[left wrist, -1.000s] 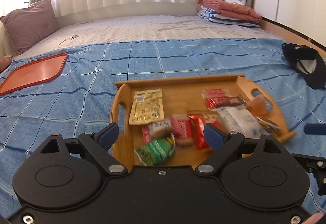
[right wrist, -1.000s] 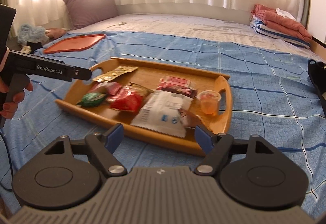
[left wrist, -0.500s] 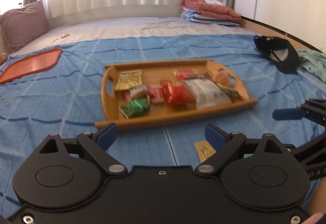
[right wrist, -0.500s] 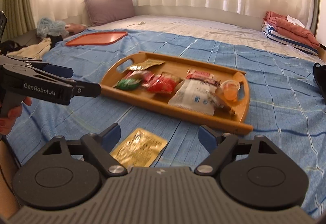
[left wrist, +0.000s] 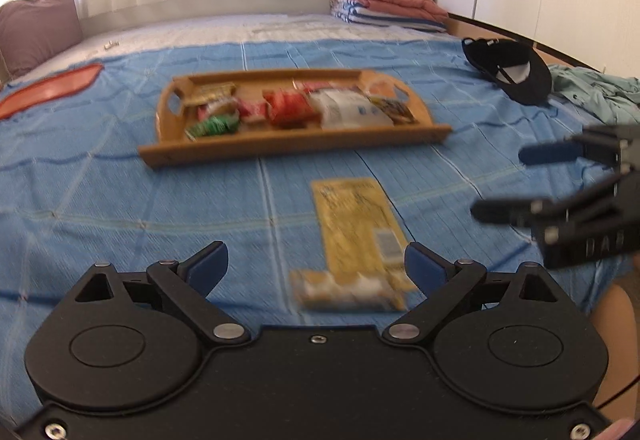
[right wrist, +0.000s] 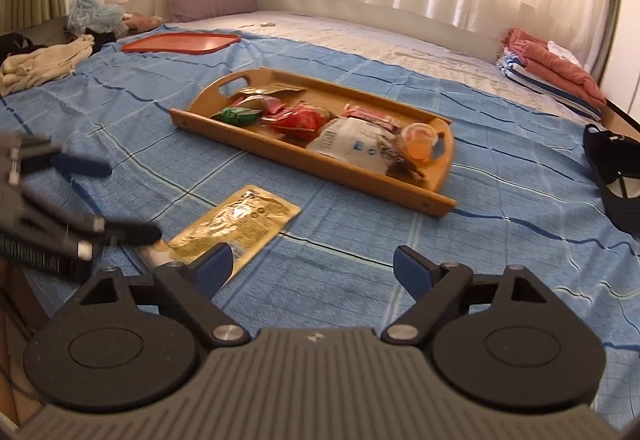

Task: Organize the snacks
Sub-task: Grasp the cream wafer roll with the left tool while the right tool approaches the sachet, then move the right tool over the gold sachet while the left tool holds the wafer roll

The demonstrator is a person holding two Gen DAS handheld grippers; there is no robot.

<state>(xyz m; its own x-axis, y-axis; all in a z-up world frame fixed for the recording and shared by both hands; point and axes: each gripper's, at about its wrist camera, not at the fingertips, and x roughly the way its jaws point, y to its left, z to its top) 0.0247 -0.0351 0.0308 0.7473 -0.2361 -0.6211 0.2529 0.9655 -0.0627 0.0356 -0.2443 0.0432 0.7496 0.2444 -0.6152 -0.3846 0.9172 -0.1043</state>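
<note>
Over the left tongs [left wrist: 316,268] you look across a bed covered with a blue checked sheet [left wrist: 100,200]. Your left tongs are spread wide and grip nothing. Just ahead of them a yellow packet [left wrist: 356,224] lies flat on the sheet, and a smaller pale snack bar [left wrist: 348,292] (blurred, so its label cannot be read) lies crosswise at the packet's near end, between the fingertips as seen from here. Farther back sits a wooden tray [left wrist: 296,140] holding a row of snacks: a green packet [left wrist: 212,126] at its left, red packets in the middle, a white pouch [left wrist: 344,112] toward the right. At the right edge your other tool, the right tongs [left wrist: 532,180], reaches in with its fingers apart. A black cap [left wrist: 512,70] lies beyond it, and an orange lid [left wrist: 52,88] lies far left.

Through the right wrist camera, your right tongs [right wrist: 308,268] are likewise released and empty. The yellow packet [right wrist: 236,224] lies near the left fingertip, well apart from the wooden tray [right wrist: 312,164]. On that tray you can make out the green packet [right wrist: 236,115], the white pouch [right wrist: 348,142] and a small cup of orange jelly [right wrist: 420,134] at the right end. Your left tongs [right wrist: 128,200] enter from the left, blurred, with fingers apart above the packet's near corner. A folded stack of bedding [right wrist: 552,80] rests at the far right by the curtain.
</note>
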